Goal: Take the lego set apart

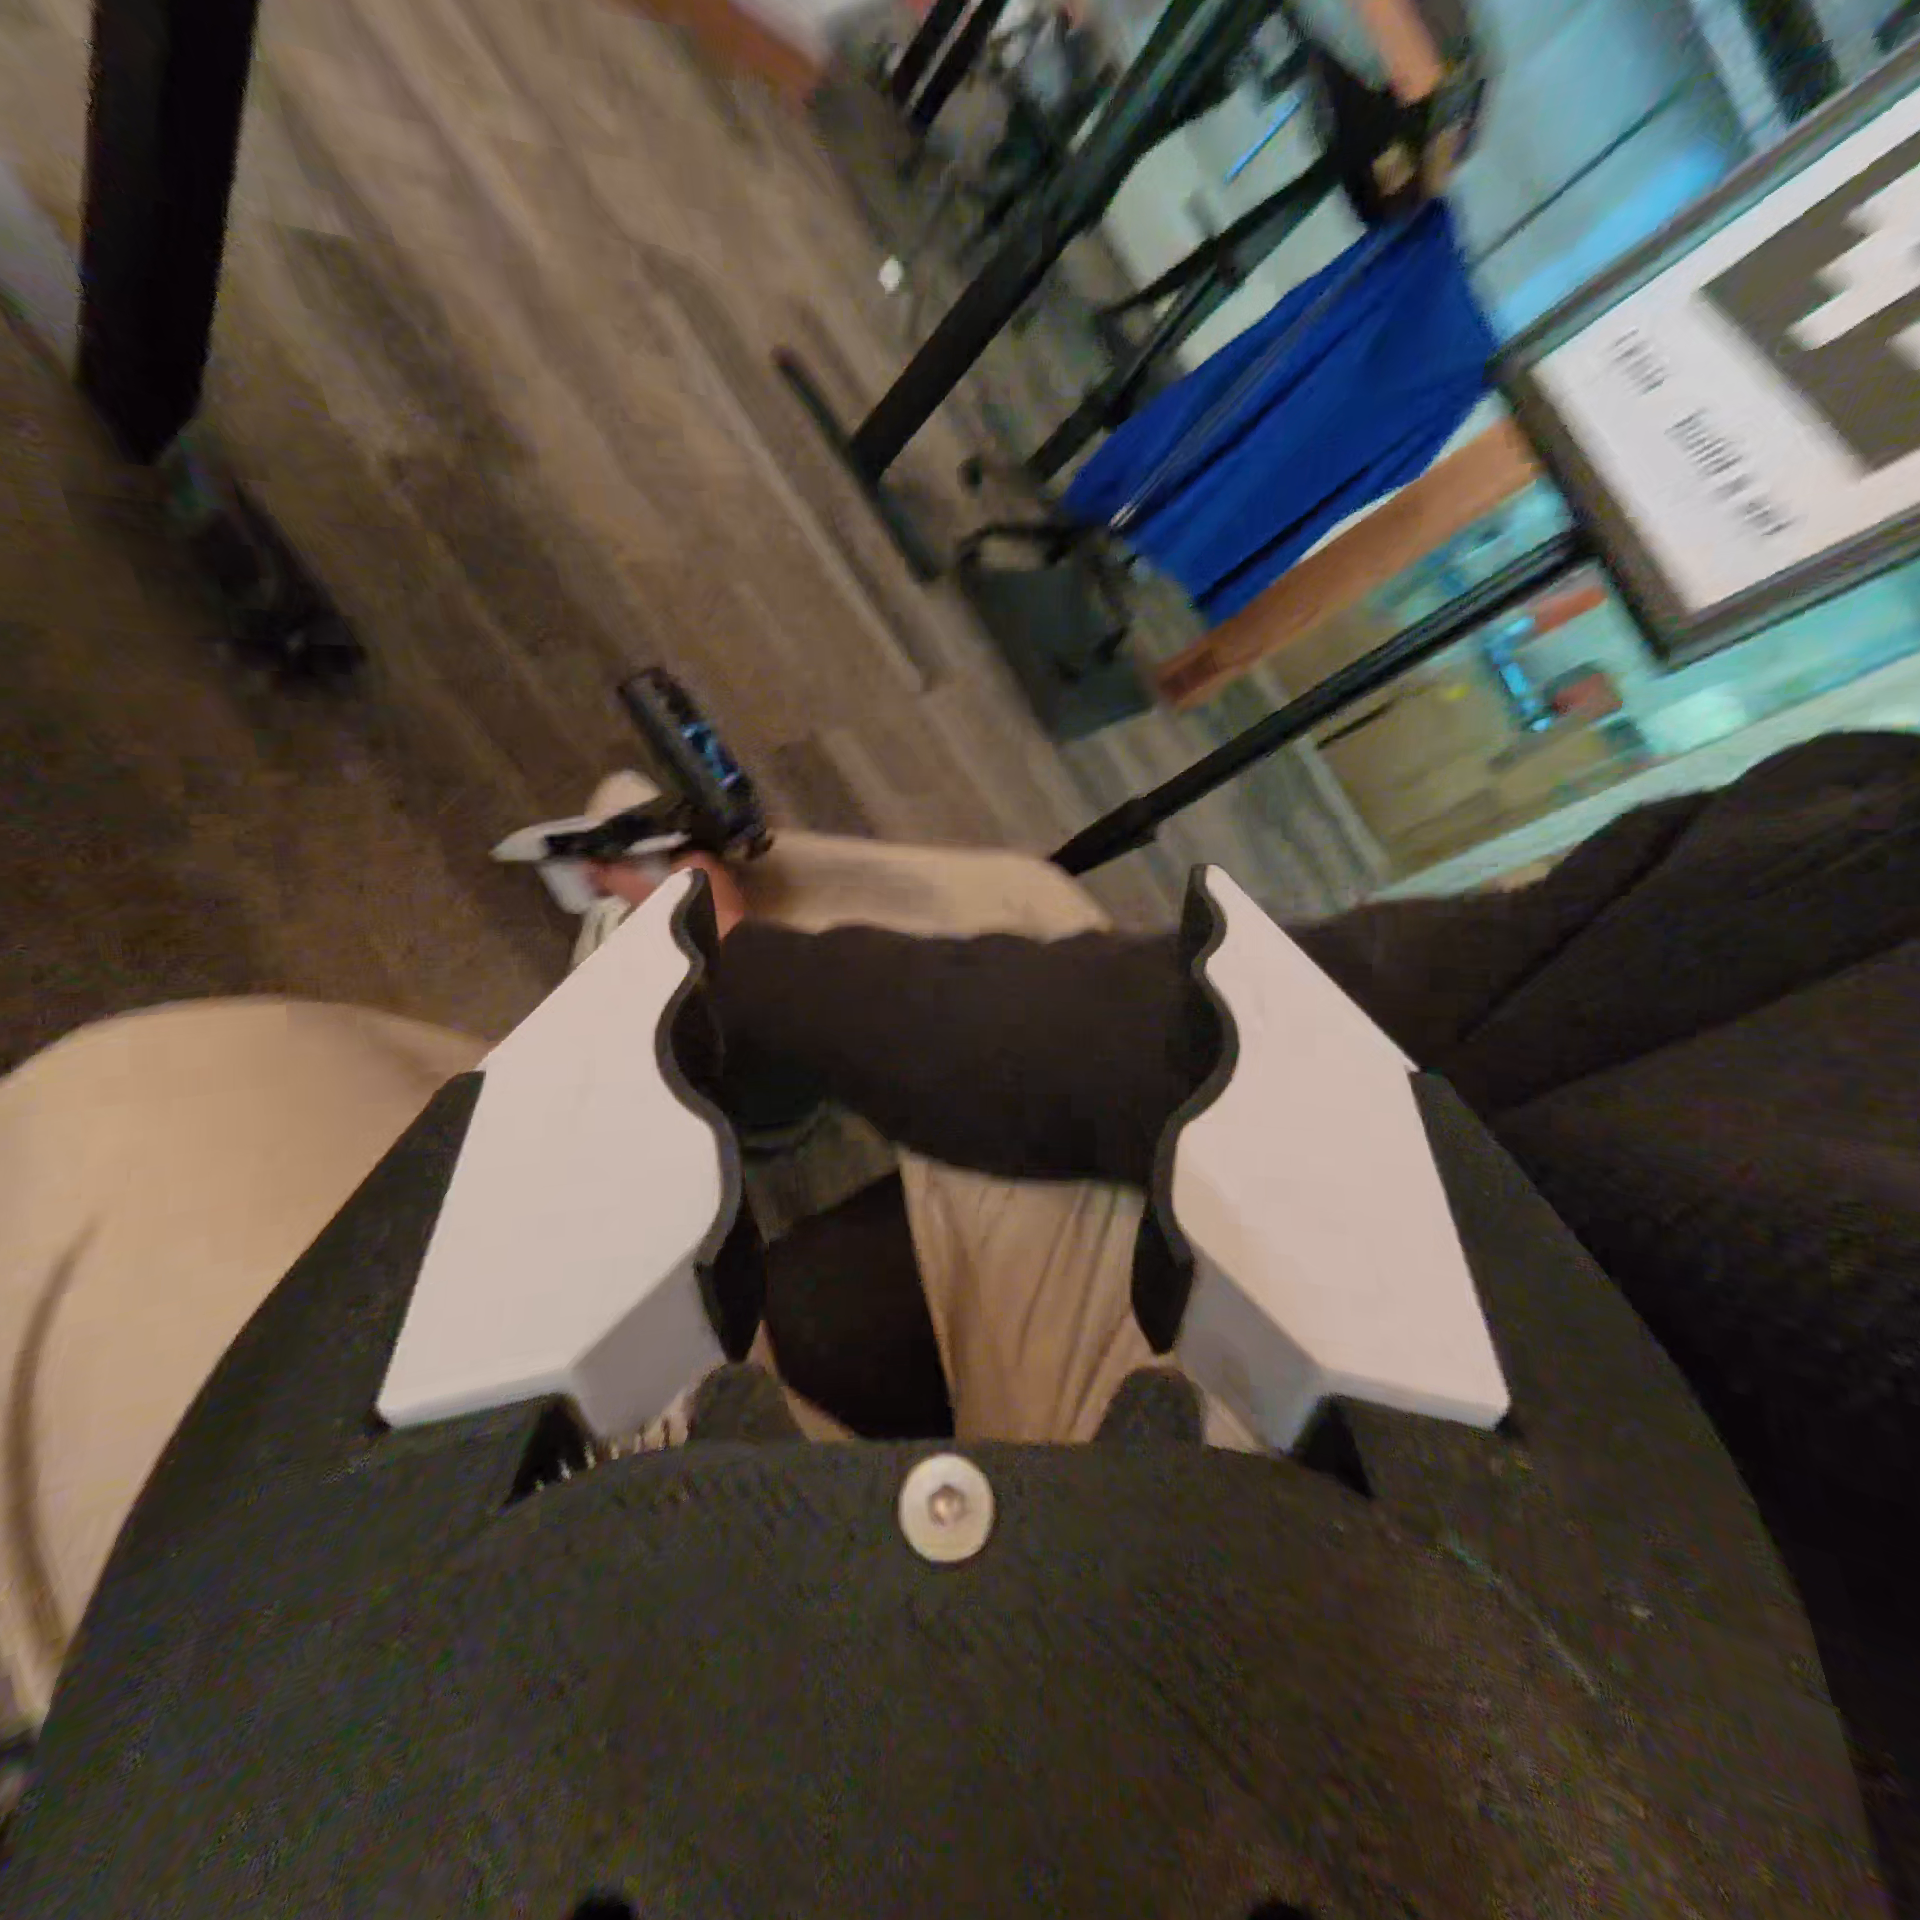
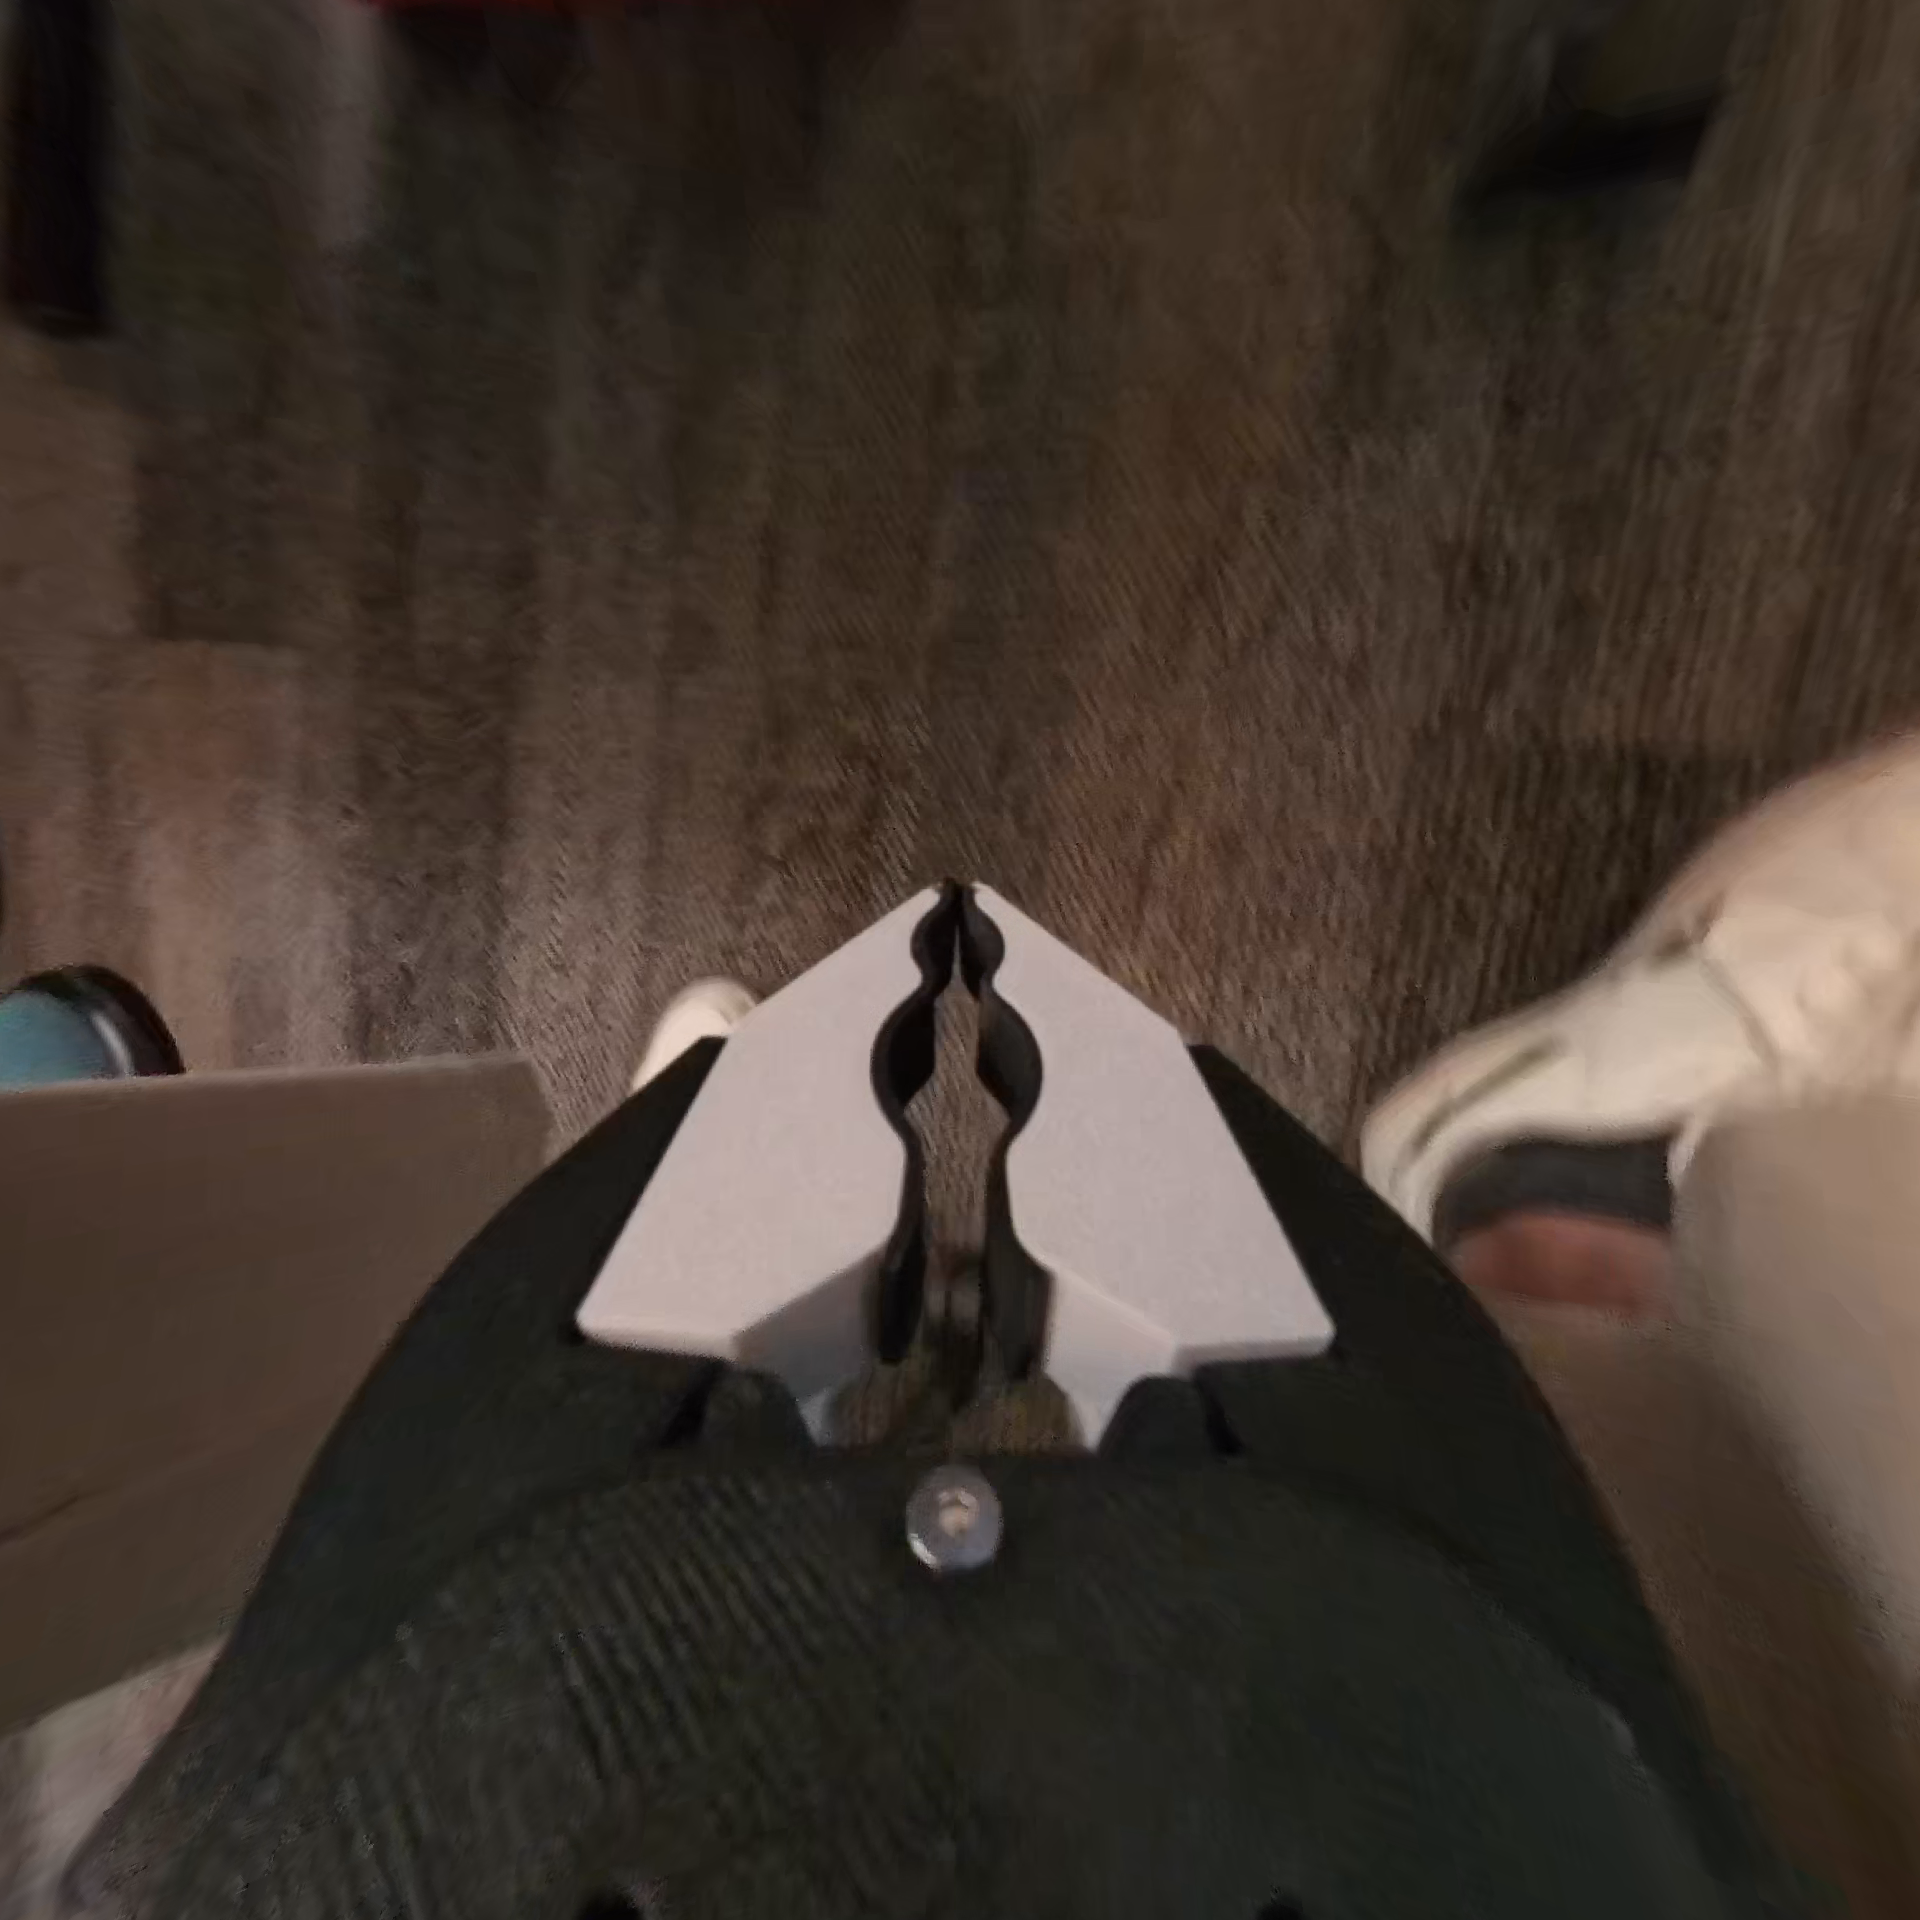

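No lego set is being shown; its bearing cannot be told. The left hand-held gripper (image 1: 945,883) is being held spread and empty, the right hand-held gripper (image 2: 958,891) pressed together on nothing, pointing toward 12 o'clock at the grey-brown wood-grain floor (image 2: 1039,468).

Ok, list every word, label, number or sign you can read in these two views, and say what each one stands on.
None can be quoted.
Framed white sign behind the glass, left wrist view: dark lettering and a black-and-white block pattern, blurred by motion.
Small dark device on the floor, with a blue lit patch: too small and blurred.
Left tongs: open, no markings.
Right tongs: shut on nothing, no markings.
Right wrist view: no writing.
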Available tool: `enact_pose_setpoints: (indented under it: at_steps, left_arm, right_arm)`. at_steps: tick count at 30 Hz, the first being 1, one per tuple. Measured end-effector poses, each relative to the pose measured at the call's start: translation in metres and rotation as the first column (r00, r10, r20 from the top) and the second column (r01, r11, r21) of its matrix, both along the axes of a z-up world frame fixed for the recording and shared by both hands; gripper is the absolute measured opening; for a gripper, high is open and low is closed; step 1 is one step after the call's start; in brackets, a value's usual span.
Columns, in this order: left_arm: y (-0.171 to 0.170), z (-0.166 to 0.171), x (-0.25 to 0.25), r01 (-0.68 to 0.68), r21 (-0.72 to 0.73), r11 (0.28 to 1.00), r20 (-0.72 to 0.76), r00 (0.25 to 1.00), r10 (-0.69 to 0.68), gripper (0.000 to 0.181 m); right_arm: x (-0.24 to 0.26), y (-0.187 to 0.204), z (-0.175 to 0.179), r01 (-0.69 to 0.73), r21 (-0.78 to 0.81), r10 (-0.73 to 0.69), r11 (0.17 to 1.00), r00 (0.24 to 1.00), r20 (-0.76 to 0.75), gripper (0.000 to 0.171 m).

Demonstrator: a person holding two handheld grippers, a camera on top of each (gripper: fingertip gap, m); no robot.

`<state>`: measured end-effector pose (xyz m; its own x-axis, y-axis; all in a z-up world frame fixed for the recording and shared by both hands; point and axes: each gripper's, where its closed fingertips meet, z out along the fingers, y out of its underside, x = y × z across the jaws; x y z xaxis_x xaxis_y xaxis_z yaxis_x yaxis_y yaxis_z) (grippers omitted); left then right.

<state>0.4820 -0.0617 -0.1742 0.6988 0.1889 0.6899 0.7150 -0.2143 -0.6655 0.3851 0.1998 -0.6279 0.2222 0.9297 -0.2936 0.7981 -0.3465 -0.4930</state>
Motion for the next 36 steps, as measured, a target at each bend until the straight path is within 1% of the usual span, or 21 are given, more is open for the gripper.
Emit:
enact_pose_setpoints:
  at_steps: [1, 3, 5, 6, 7, 9, 10, 11, 14, 16, 18, 19, 21, 24, 27, 29, 30, 31, 32, 35, 36]
  left_arm:
    - [0.002, 0.01, 0.0, -0.005, 0.034, 0.999, -0.024, 1.0, 0.006, 0.088]
    - [0.005, 0.011, 0.001, 0.002, 0.014, 1.0, -0.083, 0.997, -0.001, 0.086]
    - [0.01, 0.008, 0.004, 0.008, -0.017, 1.0, -0.095, 0.995, -0.01, 0.085]
    - [0.014, 0.008, 0.007, 0.014, -0.019, 1.0, -0.097, 0.995, -0.015, 0.077]
    - [0.017, 0.011, 0.014, 0.04, -0.009, 0.999, -0.111, 0.993, -0.041, 0.051]
    - [0.024, 0.027, 0.033, 0.137, 0.033, 0.99, -0.192, 0.973, -0.128, 0.002]
    - [0.026, 0.035, 0.036, 0.143, 0.036, 0.989, -0.264, 0.956, -0.128, 0.0]
    - [0.027, 0.039, 0.033, 0.096, 0.018, 0.995, -0.34, 0.937, -0.085, 0.0]
    - [0.026, 0.049, 0.037, 0.019, -0.051, 0.999, -0.584, 0.81, -0.045, 0.0]
    - [0.025, 0.038, 0.044, -0.014, -0.138, 0.99, -0.685, 0.723, -0.085, 0.0]
    - [0.026, 0.017, 0.055, -0.011, -0.216, 0.976, -0.691, 0.708, -0.145, 0.0]
    - [0.026, 0.007, 0.057, -0.016, -0.245, 0.969, -0.678, 0.718, -0.16, 0.001]
    - [0.027, -0.009, 0.056, -0.03, -0.298, 0.954, -0.657, 0.731, -0.182, 0.0]
    - [0.025, -0.038, 0.039, -0.121, -0.374, 0.919, -0.68, 0.71, -0.184, 0.0]
    - [0.034, -0.065, 0.017, -0.249, -0.397, 0.883, -0.765, 0.621, -0.169, 0.006]
    - [0.049, -0.077, 0.011, -0.295, -0.361, 0.885, -0.794, 0.595, -0.126, 0.013]
    - [0.057, -0.084, 0.009, -0.311, -0.354, 0.882, -0.794, 0.598, -0.108, 0.021]
    - [0.063, -0.091, 0.007, -0.332, -0.357, 0.873, -0.791, 0.605, -0.092, 0.037]
    - [0.068, -0.1, 0.006, -0.348, -0.374, 0.86, -0.784, 0.614, -0.092, 0.042]
    - [0.079, -0.124, 0.006, -0.327, -0.456, 0.828, -0.745, 0.649, -0.154, 0.046]
    - [0.082, -0.131, 0.005, -0.31, -0.481, 0.82, -0.725, 0.667, -0.172, 0.044]
  right_arm:
    - [-0.021, -0.01, 0.036, -0.039, 0.039, 0.043, 0.998, 0.993, -0.107, 0.0]
    - [-0.051, -0.024, 0.12, -0.102, 0.201, 0.157, 0.974, 0.949, -0.275, 0.0]
    - [-0.063, -0.033, 0.21, -0.149, 0.389, 0.313, 0.909, 0.86, -0.402, 0.0]
    - [-0.062, -0.043, 0.252, -0.187, 0.442, 0.4, 0.877, 0.794, -0.457, 0.0]
    - [-0.054, -0.058, 0.286, -0.264, 0.463, 0.492, 0.846, 0.721, -0.487, 0.0]
    - [-0.02, -0.077, 0.331, -0.41, 0.482, 0.624, 0.774, 0.624, -0.47, 0.0]
    - [0.003, -0.077, 0.349, -0.442, 0.509, 0.666, 0.739, 0.595, -0.45, 0.0]
    - [0.028, -0.072, 0.365, -0.447, 0.534, 0.686, 0.718, 0.586, -0.432, 0.0]
    - [0.108, -0.031, 0.384, -0.326, 0.566, 0.603, 0.757, 0.681, -0.415, 0.0]
    - [0.16, -0.001, 0.362, -0.262, 0.63, 0.579, 0.731, 0.727, -0.37, 0.0]
    - [0.204, 0.026, 0.314, -0.232, 0.672, 0.558, 0.703, 0.765, -0.32, 0.0]
    - [0.227, 0.032, 0.275, -0.279, 0.636, 0.544, 0.72, 0.796, -0.266, 0.0]
    - [0.27, 0.033, 0.193, -0.332, 0.502, 0.475, 0.799, 0.859, -0.188, 0.017]
    - [0.319, 0.04, 0.094, -0.355, 0.387, 0.414, 0.851, 0.907, -0.08, 0.019]
    - [0.346, 0.047, 0.019, -0.398, 0.3, 0.409, 0.867, 0.912, 0.026, 0.027]
    - [0.354, 0.044, -0.03, -0.453, 0.243, 0.444, 0.858, 0.891, 0.094, 0.033]
    - [0.359, 0.04, -0.058, -0.496, 0.197, 0.478, 0.846, 0.868, 0.136, 0.032]
    - [0.364, 0.035, -0.085, -0.539, 0.151, 0.513, 0.828, 0.839, 0.181, 0.03]
    - [0.368, 0.033, -0.112, -0.564, 0.115, 0.53, 0.818, 0.816, 0.231, 0.03]
    - [0.371, 0.019, -0.173, -0.54, -0.01, 0.52, 0.842, 0.806, 0.282, 0.026]
    - [0.37, 0.011, -0.188, -0.516, -0.052, 0.509, 0.855, 0.816, 0.274, 0.031]
